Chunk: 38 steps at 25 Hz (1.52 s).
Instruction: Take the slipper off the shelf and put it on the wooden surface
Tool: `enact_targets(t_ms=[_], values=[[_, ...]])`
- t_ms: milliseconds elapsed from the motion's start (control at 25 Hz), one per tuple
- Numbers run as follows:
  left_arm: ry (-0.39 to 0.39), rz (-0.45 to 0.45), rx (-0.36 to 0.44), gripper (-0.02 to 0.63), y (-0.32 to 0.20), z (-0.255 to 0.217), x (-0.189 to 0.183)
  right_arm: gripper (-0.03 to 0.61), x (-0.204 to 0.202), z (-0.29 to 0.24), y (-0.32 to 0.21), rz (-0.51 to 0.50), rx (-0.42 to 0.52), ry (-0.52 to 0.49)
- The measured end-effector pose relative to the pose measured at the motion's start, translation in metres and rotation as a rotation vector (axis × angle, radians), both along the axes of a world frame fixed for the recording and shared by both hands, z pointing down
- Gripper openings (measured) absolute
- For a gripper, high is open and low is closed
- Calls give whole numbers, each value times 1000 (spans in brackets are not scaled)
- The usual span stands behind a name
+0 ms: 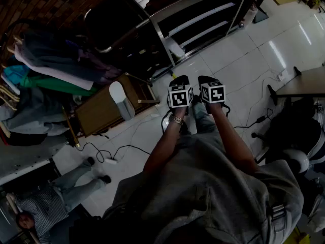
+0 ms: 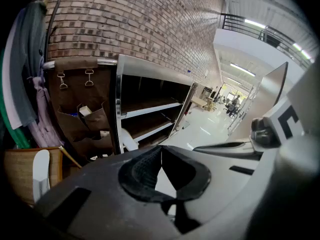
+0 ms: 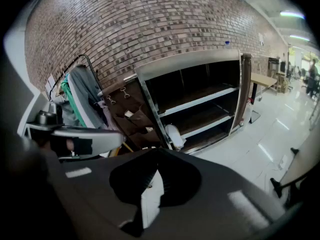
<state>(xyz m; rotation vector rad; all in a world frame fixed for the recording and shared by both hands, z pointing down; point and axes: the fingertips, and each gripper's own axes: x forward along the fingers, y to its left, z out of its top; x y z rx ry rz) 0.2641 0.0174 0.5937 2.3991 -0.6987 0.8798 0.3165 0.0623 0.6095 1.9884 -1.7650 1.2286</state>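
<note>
A white slipper (image 3: 175, 134) lies at the left end of the lowest shelf of the metal-framed shelf unit (image 3: 200, 100); it also shows in the head view (image 1: 173, 47) and as a white slipper (image 2: 129, 140) in the left gripper view. A second white slipper (image 1: 121, 99) rests on the wooden box (image 1: 99, 114) left of the shelf. Both grippers hang over the tiled floor, well short of the shelf. My left gripper (image 2: 161, 149) is shut and holds nothing. My right gripper (image 3: 156, 152) is also shut and holds nothing. They sit side by side, left gripper (image 1: 179, 81) and right gripper (image 1: 207, 80).
A clothes rack (image 1: 40, 70) with hanging garments stands at the left, with a brown hanging organiser (image 2: 82, 109) beside the shelf. Cables (image 1: 109, 154) trail over the floor. A person (image 1: 61, 197) sits at the lower left. A desk (image 1: 304, 85) and a chair (image 1: 297, 136) stand at the right.
</note>
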Motion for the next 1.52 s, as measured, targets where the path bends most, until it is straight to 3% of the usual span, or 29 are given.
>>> enact_targets(t_ms=[160,280,440,640,840,960,1040,1280,1520], values=[[-109,97,85,5,-35,24,46,2,60,25,-42,43,25,-39],[-101,82,58,5,-55,33,77,1,100,40,-73,42,20,-28],[-89,13,-6,5,-80,49,85,2,102,67,-113,-27,0,-40],[-91,13,-49,5,-91,86,96,2,103,114,-136,-80,-15,-29],[-133,14,-48,5,-103,122,78,3,110,189,-154,13,0,-117],[-139,5,-77,5,-101,149,63,111,123,257,-167,146,20,-283],[-149,-5,-94,5,-104,172,52,241,130,303,-182,250,43,-413],[-191,-55,-142,5,-126,243,21,383,146,408,-225,491,95,-623],[-162,-114,-84,5,-171,273,17,456,131,465,-288,468,116,-737]])
